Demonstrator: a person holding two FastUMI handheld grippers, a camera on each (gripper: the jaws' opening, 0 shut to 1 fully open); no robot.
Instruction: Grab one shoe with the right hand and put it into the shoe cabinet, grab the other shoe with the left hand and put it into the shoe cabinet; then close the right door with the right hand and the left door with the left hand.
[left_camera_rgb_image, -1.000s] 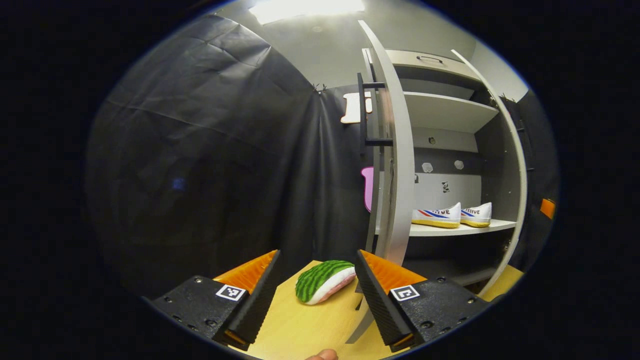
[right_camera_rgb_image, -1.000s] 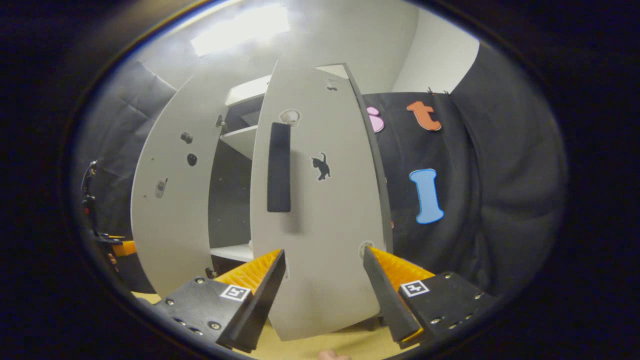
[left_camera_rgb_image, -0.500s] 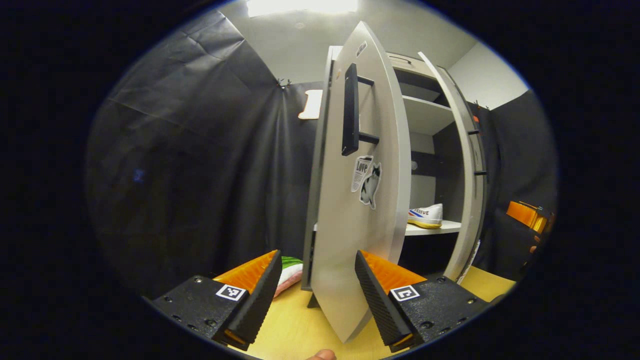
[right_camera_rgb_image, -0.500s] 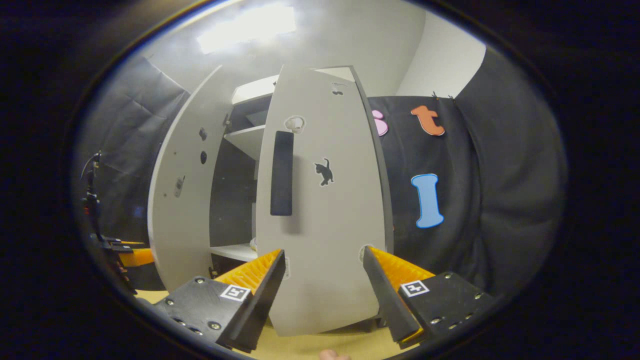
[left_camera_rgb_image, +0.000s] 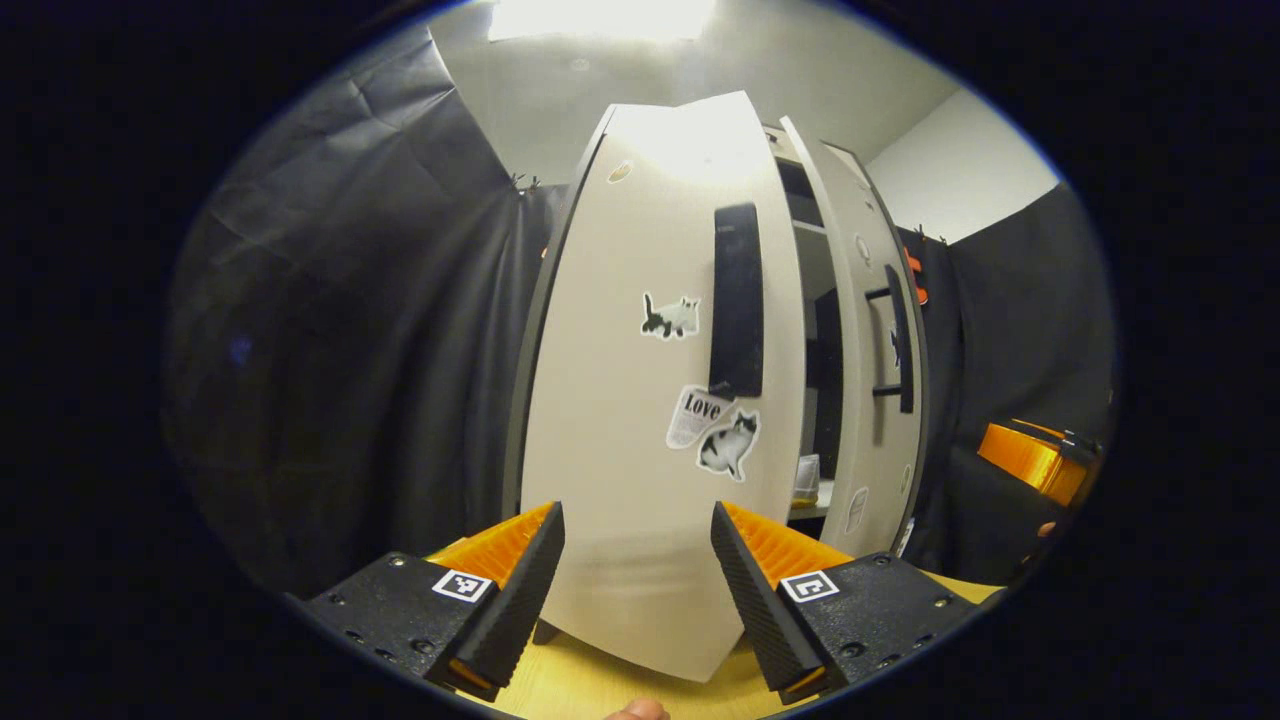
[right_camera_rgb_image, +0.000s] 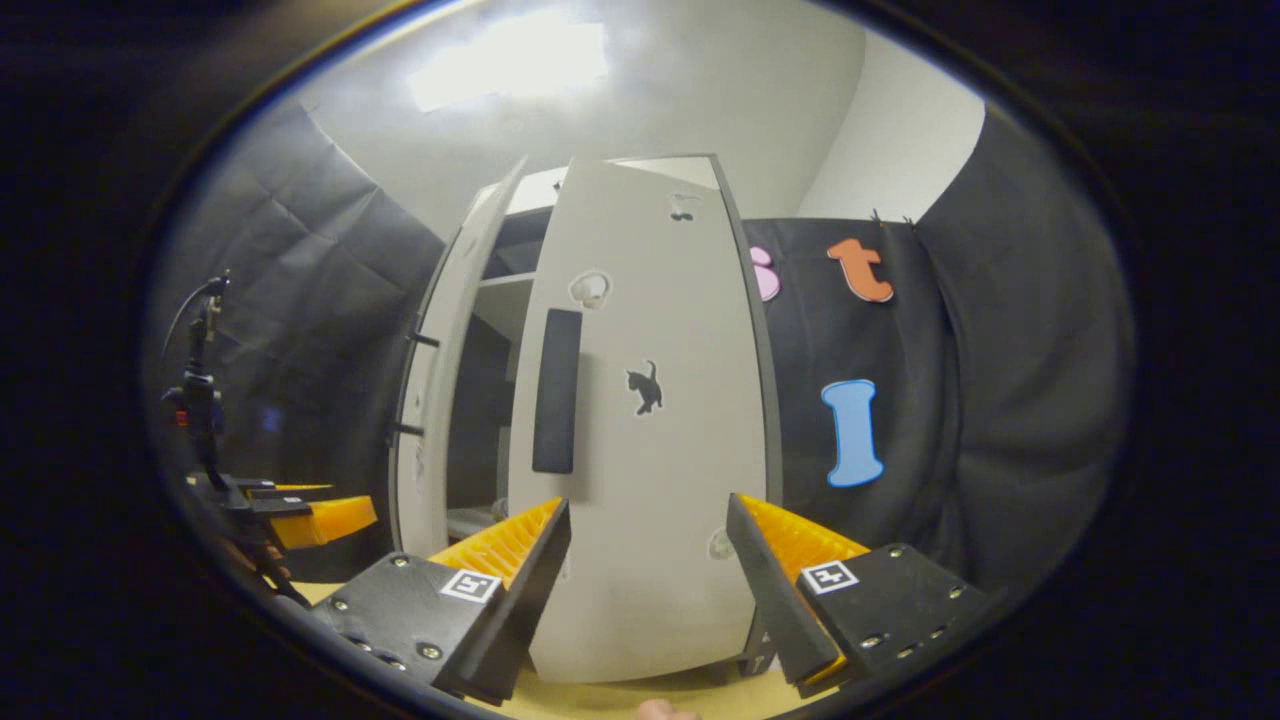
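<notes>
In the left gripper view, the cabinet's left door (left_camera_rgb_image: 620, 420), grey with cat stickers and a black handle (left_camera_rgb_image: 737, 300), faces me at close range. My left gripper (left_camera_rgb_image: 636, 530) is open, with the door's lower part between and just beyond its fingers. Through the narrow gap to the right door (left_camera_rgb_image: 872, 400) I see a sliver of a white shoe (left_camera_rgb_image: 808, 476) on the shelf. The right gripper view has the right door (right_camera_rgb_image: 660, 470) and its handle (right_camera_rgb_image: 557, 390) straight ahead. My right gripper (right_camera_rgb_image: 648, 520) is open in front of it, and the left door (right_camera_rgb_image: 432, 400) stands edge-on.
The cabinet stands on a light wooden tabletop (left_camera_rgb_image: 570, 685). Black cloth walls close in both sides. The right gripper (left_camera_rgb_image: 1035, 460) shows at the far right of the left gripper view. The left gripper (right_camera_rgb_image: 320, 518) and a thin black stand (right_camera_rgb_image: 200, 400) are at the far left of the right gripper view.
The left door has swung from edge-on to nearly shut, hiding the shelves, most of the shoes and a green plush toy. The right door has also swung further in, narrowing the gap.
</notes>
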